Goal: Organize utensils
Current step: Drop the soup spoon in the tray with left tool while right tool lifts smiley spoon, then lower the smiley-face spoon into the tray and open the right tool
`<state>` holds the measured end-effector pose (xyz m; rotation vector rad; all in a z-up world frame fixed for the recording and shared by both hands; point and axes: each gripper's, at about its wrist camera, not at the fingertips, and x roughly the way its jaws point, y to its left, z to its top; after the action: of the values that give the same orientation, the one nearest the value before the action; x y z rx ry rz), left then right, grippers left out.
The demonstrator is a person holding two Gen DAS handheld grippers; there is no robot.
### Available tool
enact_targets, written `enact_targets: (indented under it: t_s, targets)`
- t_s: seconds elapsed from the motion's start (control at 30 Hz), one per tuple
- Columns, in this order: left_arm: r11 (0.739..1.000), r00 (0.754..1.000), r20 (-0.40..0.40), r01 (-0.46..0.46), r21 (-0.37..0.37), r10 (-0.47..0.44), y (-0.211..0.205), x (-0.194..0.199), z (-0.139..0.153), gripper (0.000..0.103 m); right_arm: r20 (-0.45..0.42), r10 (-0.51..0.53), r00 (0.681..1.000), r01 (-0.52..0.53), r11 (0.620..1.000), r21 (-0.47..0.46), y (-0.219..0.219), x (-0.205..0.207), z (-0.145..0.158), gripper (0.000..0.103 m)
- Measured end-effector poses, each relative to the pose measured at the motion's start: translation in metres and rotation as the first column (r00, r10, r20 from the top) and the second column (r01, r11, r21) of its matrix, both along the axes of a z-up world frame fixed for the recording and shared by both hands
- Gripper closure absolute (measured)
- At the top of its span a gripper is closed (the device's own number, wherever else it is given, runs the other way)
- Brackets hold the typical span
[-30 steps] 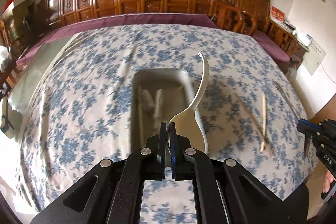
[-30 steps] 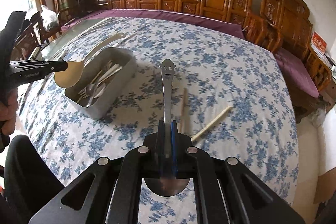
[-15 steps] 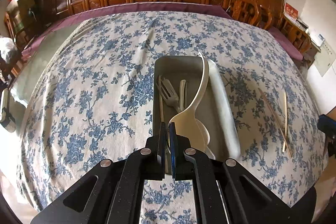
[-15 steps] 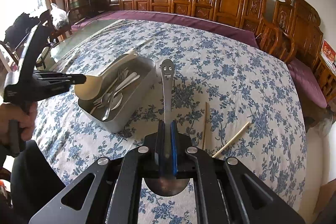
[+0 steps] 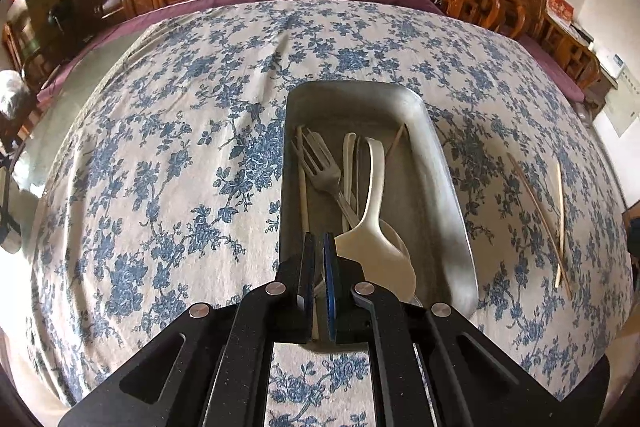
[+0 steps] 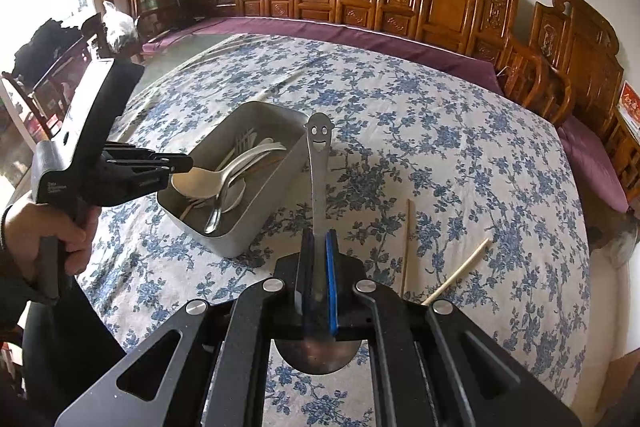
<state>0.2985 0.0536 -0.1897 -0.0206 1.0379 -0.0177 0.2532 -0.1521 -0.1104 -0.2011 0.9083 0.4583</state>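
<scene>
My left gripper point(image 5: 319, 269): pinching the white spoon point(image 5: 374, 243) over the tray point(image 5: 448, 187).
My right gripper point(image 6: 319, 267): pinching the smiley spoon point(image 6: 318, 163).
Tray: forks, spoons inside.
Cloth point(image 5: 160, 147): two chopsticks point(image 5: 560, 215) nearby.

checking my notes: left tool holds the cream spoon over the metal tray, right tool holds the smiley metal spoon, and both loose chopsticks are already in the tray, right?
One thing is off: the two loose chopsticks lie on the floral tablecloth, beside the metal tray, as the right wrist view shows. The left tool does hold the cream spoon over the tray, and the right tool the smiley metal spoon.
</scene>
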Motion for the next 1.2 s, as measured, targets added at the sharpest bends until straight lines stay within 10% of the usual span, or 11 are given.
enact_targets:
  t_s: [1.2]
  targets:
    - [0.999, 0.984, 0.174, -0.039, 0.016, 0.036, 0.092, -0.051, 0.066, 0.024, -0.054, 0.054, 0.997, -0.05, 0.995, 0.089, 0.138, 0.056, -0.03, 0.096]
